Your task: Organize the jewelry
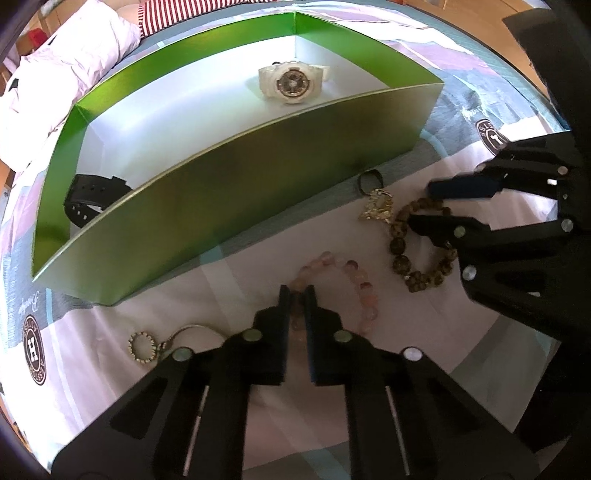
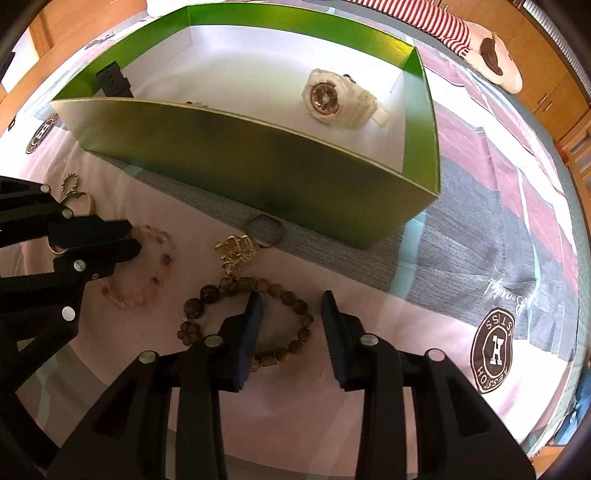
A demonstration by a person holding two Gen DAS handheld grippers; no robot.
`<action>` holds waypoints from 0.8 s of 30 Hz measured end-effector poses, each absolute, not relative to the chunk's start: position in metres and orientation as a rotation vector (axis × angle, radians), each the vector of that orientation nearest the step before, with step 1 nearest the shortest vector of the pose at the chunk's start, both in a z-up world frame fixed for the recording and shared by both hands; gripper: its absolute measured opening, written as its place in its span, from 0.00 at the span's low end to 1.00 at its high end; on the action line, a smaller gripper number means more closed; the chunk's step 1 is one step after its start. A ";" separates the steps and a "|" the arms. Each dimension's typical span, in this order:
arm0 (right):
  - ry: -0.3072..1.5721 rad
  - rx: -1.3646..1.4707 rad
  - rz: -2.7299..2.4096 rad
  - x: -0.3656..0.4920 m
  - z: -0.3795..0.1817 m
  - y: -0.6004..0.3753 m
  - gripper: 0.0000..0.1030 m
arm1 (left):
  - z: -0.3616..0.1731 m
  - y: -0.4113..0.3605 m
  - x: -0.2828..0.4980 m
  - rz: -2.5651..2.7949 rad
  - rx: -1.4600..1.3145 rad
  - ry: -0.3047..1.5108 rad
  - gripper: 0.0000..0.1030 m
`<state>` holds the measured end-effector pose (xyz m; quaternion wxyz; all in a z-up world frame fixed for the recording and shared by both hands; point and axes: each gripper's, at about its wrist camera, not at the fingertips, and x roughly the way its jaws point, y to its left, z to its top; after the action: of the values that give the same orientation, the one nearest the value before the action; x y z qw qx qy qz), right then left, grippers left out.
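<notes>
A green box (image 1: 258,177) sits on the bed (image 2: 388,295), on the far side. It is white inside. A white watch (image 1: 290,83) lies in its right part, and a black watch (image 1: 88,201) lies in its left near corner, partly hidden by the near wall.

The rest of the jewelry lies on the sheet, on the near side of the box. A pink bracelet (image 1: 364,291) is on the left and a brown bracelet (image 2: 205,295) is on the right, near each other but not touching. A gold charm (image 2: 236,251) lies just past the brown bracelet, touching it or almost so, with a small black loop (image 2: 266,230) at its far end, close to the box wall. Far to the left of the pink bracelet lies a small bumpy ring (image 1: 142,347) with a thin wire loop beside it.

The left hand-held gripper (image 1: 297,291) points down at the bed. Its two fingers are pressed close together – they pinch the far left side of the pink bracelet, and the rest of that bracelet rests flat on the sheet.

The right hand-held gripper (image 2: 291,297) also points down, over the brown bracelet. Its fingers are spread. One finger stands inside the ring of beads and the other stands just outside it on the right – a few beads of the far right side lie between them. There is a gap beside the beads, so they are not squeezed. The brown bracelet lies flat on the sheet.

A red and white striped cloth (image 1: 177,11) shows at the far edge of the bed.
</notes>
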<state>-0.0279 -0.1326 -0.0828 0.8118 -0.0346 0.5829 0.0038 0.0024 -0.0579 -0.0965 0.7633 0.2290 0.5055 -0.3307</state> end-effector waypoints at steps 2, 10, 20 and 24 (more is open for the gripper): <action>1.241 -0.071 0.017 -0.028 -0.080 -0.131 0.07 | -0.095 -0.058 0.000 -0.721 0.496 1.099 0.07; 1.089 0.049 0.168 -0.040 -0.020 -0.140 0.07 | -0.045 -0.039 -0.006 -0.789 0.376 0.998 0.07; 0.711 0.232 0.176 -0.040 0.043 -0.166 0.07 | 0.033 -0.022 0.012 -0.816 0.148 0.773 0.07; 0.720 0.204 0.099 -0.016 0.029 -0.172 0.07 | 0.018 -0.028 0.047 -0.739 0.130 0.829 0.07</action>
<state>-0.0160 -0.1715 0.0287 0.9296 0.0998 0.3516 0.0484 0.0466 -0.0285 0.0185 0.8477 0.0618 0.3932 -0.3508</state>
